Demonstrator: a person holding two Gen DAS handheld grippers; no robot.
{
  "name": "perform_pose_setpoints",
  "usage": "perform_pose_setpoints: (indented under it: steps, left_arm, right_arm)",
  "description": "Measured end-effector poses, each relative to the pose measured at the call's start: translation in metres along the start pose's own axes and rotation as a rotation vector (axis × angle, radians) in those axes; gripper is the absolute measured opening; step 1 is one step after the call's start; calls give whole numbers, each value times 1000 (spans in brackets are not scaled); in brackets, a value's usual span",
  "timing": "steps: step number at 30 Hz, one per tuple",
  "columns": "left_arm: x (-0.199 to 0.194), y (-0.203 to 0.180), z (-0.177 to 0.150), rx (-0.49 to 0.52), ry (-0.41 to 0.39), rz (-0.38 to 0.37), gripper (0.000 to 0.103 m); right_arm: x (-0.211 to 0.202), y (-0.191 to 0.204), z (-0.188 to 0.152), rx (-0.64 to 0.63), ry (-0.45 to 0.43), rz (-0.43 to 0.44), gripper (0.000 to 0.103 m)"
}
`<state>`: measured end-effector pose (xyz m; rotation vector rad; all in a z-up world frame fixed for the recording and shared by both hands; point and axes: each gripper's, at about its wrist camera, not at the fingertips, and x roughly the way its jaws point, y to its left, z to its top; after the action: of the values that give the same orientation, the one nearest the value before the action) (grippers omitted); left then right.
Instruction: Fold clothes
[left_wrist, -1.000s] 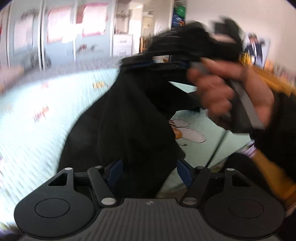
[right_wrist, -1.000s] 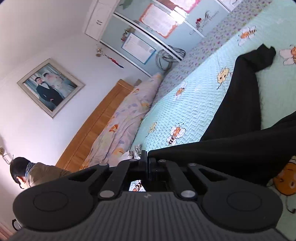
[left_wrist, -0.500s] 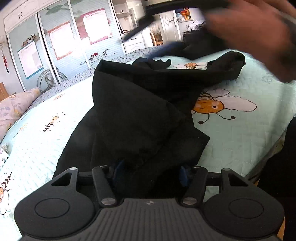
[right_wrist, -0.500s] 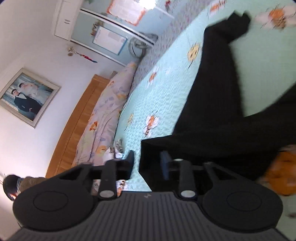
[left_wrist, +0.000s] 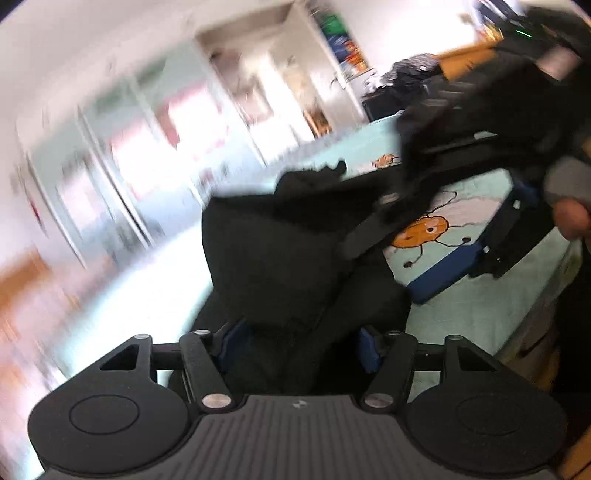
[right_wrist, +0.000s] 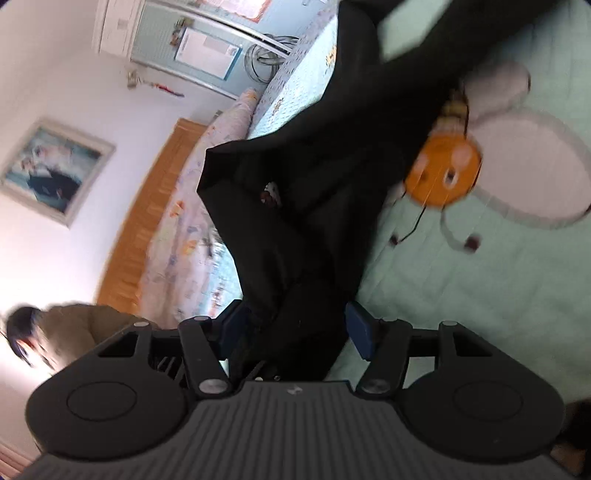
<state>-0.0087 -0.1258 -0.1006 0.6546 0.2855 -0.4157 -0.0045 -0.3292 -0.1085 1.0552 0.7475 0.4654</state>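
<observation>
Right wrist view: right tool (right_wrist: 291, 328) opening, black garment (right_wrist: 314, 184) between its blue pads.
Left tool (left_wrist: 299, 341): opening, spread around the garment (left_wrist: 280, 258).
Bed (right_wrist: 480, 277): beneath.

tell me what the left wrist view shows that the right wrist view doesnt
Only the left wrist view shows the right gripper from outside, a hand behind it, and a blurred doorway. Only the right wrist view shows the framed picture, the wooden headboard, a pillow and a seated person. Both show the black garment on the bee-print bedspread, with cloth between opening jaws.
</observation>
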Motion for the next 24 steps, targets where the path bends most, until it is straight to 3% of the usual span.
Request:
perform_pose_setpoints:
  steps: [4, 7, 12, 14, 17, 19, 24]
  left_arm:
    - [-1, -25, 5, 185, -62, 89, 69]
    - [10, -38, 7, 279, -57, 120, 75]
    - [23, -38, 12, 302, -24, 132, 74]
    - [25, -35, 15, 303, -17, 146, 64]
    - [22, -27, 21, 280, -50, 184, 37]
    - [24, -19, 30, 234, -73, 193, 9]
    - [13, 27, 53, 58, -137, 209, 6]
  right_arm:
    - [-3, -4, -7, 96, -16, 159, 63]
    - [-10, -6, -7, 136, -37, 244, 63]
    - [-29, -11, -1, 156, -101, 253, 63]
    - [-41, -18, 0, 169, -129, 247, 63]
    - [-57, -29, -3, 197, -162, 241, 64]
    - [-61, -31, -2, 214, -183, 239, 64]
    - [-64, -31, 1, 215, -220, 226, 64]
